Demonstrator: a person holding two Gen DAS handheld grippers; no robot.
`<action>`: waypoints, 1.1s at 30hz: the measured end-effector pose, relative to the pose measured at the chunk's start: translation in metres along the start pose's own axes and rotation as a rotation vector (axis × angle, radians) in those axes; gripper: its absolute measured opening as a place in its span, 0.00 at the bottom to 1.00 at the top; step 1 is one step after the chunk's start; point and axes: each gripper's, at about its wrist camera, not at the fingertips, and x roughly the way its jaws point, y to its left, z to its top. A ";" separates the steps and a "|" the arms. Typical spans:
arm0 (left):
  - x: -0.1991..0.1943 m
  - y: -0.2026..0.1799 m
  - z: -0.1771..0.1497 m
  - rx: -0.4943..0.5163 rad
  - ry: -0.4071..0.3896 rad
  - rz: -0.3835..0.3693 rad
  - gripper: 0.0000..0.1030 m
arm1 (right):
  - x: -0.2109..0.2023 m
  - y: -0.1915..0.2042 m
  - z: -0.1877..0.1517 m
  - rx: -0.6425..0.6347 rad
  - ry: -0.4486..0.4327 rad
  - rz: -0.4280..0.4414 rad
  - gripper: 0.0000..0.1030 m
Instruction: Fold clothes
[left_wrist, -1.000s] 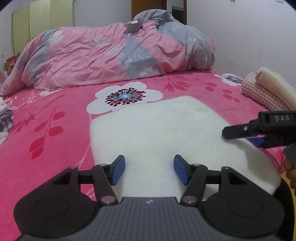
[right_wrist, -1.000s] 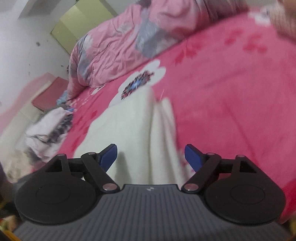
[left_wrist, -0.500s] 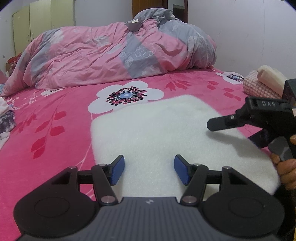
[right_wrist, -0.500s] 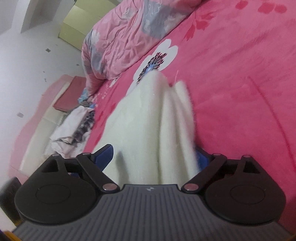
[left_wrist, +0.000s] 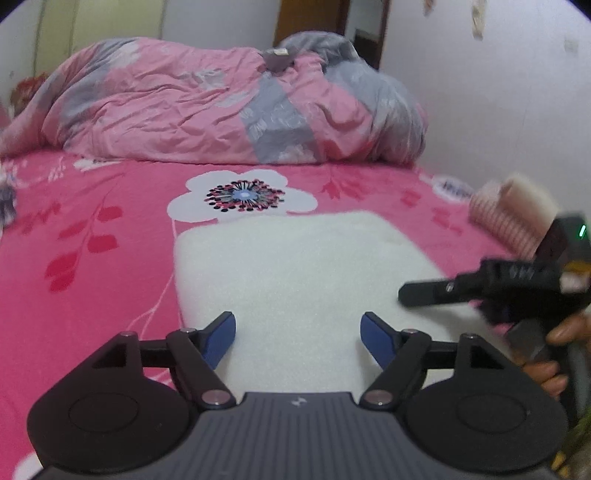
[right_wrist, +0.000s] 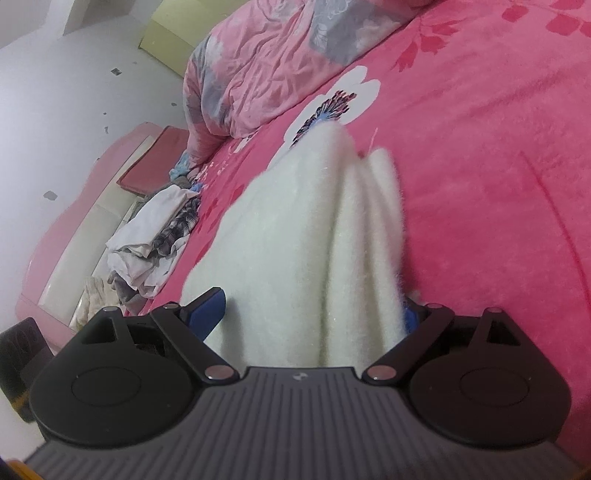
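The white fluffy fleece garment (left_wrist: 303, 280) lies folded into a thick rectangle on the pink flower-print bed sheet (left_wrist: 92, 266), close to the bed's near edge and toward its right side; in the right wrist view its stacked layers (right_wrist: 325, 240) show as soft ridges along the right flank. A second ago the left hand-held gripper (left_wrist: 297, 334) had its blue pads set narrower over the near edge of the fleece; now its jaws are opening, with the fleece lying below and between them and neither pad pressing on it, so it is released. The right hand-held gripper (right_wrist: 314, 314) has meanwhile come in from open sheet to the layered side, and its jaws stand wide with the fleece ridges between them; the right pad is hidden by the pile, so I cannot tell whether it bears on the cloth. I take this to mean both hands are being set for another fold or a lift of the bundle.

Outward, the sheet is bare ahead up to the rumpled pink and grey quilt (left_wrist: 221, 107) at the far end. A folded pink-checked cloth with a cream roll (left_wrist: 509, 214) sits by the right edge, and loose unfolded clothes (right_wrist: 155, 236) are heaped along the left edge.
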 end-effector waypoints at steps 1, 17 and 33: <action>-0.005 0.006 -0.001 -0.029 -0.018 -0.007 0.74 | 0.000 0.000 0.000 -0.001 -0.002 0.002 0.88; 0.000 0.097 -0.036 -0.539 0.088 -0.296 0.84 | 0.003 0.002 -0.002 -0.014 -0.010 -0.017 0.88; 0.026 0.086 -0.043 -0.522 0.162 -0.370 0.94 | 0.005 0.002 -0.001 -0.015 -0.005 -0.020 0.89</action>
